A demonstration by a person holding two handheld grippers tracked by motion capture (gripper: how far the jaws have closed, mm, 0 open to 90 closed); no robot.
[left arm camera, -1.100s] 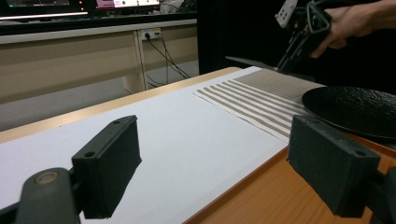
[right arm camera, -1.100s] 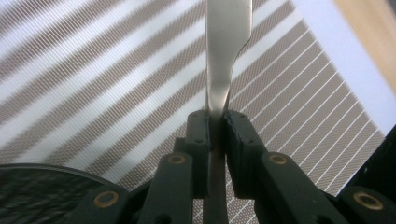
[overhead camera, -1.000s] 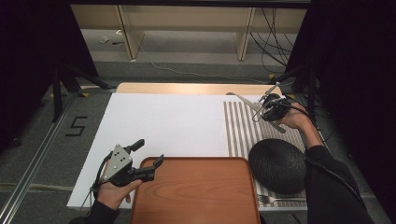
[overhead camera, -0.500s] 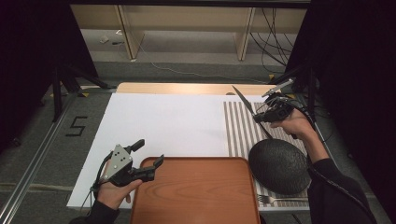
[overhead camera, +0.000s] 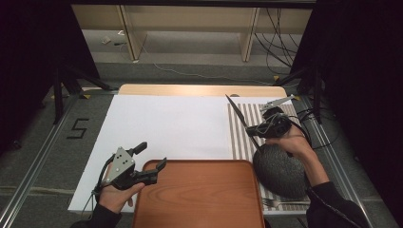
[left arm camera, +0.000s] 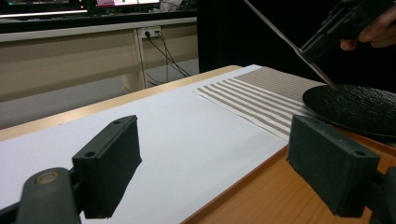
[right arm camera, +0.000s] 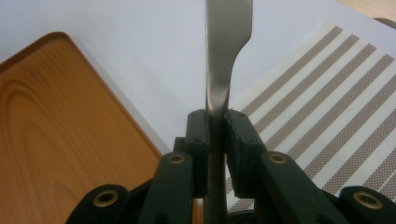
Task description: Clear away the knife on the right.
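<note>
Right gripper (overhead camera: pixel 260 129) clamps a knife (overhead camera: pixel 241 119) by the handle, blade slanting up over the striped mat (overhead camera: pixel 242 142), handle end at the dark plate (overhead camera: pixel 280 166). Left gripper (overhead camera: pixel 152 161) wide apart, holding nothing, at the wooden tray's (overhead camera: pixel 199 194) corner. Fork (overhead camera: pixel 280 203) lies beside the plate.

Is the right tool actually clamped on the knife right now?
Touching. In the right gripper view, both jaws of the right tool press flat against the knife, with no gap on either side; its blade runs on beyond them.
</note>
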